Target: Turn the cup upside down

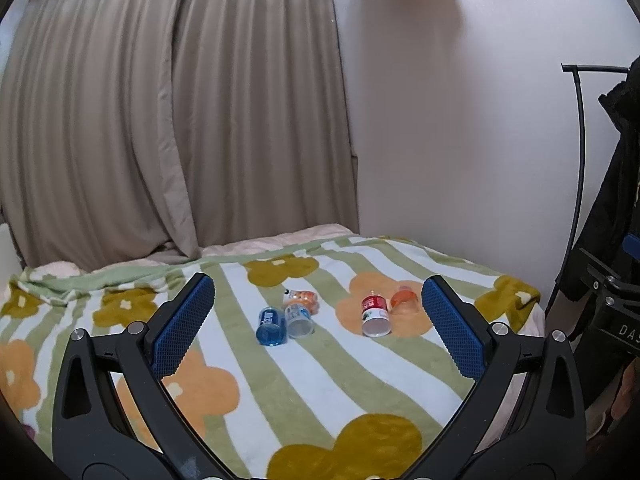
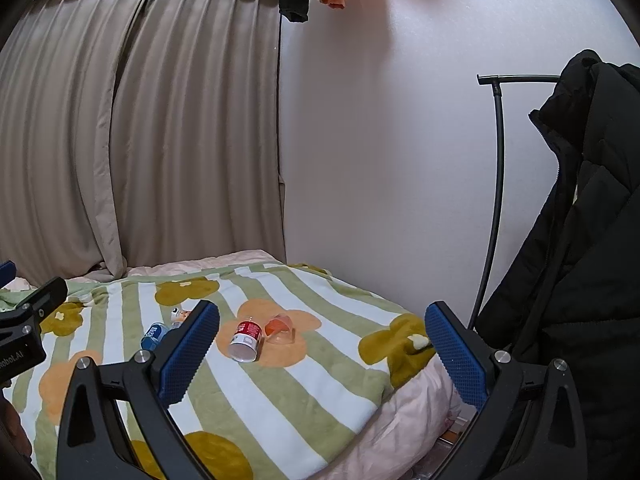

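Hovering above the near part of the bed, the left gripper (image 1: 318, 320) has its blue-padded fingers (image 1: 184, 322) spread wide apart with nothing between them. The right gripper (image 2: 322, 346) is likewise spread wide and holds nothing; it hangs over the bed's right corner, and the left gripper's black body shows at the left edge of its view.

Beyond both lies the striped blanket (image 1: 248, 380) with its flower print, and on it five small cups, all on their sides. The blue cup (image 1: 271, 326) and the clear cup (image 1: 299, 320) lie touching, mouths toward the camera, with the orange-patterned cup (image 1: 301, 298) just behind them. Well to their right, the red cup (image 1: 375, 315) lies beside the clear orange cup (image 1: 404, 300), both on an orange flower.

Behind the bed hang beige curtains (image 1: 160, 120). A black coat (image 2: 568, 260) hangs on a rack at the right.
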Tool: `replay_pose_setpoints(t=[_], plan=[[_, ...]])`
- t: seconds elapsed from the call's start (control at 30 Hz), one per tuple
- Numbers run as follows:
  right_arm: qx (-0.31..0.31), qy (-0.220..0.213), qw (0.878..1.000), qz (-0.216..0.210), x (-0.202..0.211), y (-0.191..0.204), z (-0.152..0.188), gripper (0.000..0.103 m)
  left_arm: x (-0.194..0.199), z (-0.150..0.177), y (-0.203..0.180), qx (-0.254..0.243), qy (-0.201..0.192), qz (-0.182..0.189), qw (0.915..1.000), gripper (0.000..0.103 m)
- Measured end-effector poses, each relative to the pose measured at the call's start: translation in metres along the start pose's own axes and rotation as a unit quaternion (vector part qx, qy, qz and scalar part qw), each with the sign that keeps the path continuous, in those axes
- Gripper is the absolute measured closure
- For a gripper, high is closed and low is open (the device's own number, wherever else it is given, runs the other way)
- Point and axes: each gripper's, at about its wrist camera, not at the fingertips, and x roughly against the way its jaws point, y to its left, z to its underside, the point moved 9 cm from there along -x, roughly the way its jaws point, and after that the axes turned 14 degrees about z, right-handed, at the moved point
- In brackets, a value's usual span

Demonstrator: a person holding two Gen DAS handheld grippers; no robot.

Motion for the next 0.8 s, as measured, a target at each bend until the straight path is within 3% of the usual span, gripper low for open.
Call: replay_pose_setpoints(t=[0.8], plan=[[0.002,0.002,1.0,0.0,-0.0012,0.0021,0.0009,0.0,0.001,-0.001,-0.0011,-0.006,0.0,0.004,1.0,0.0]])
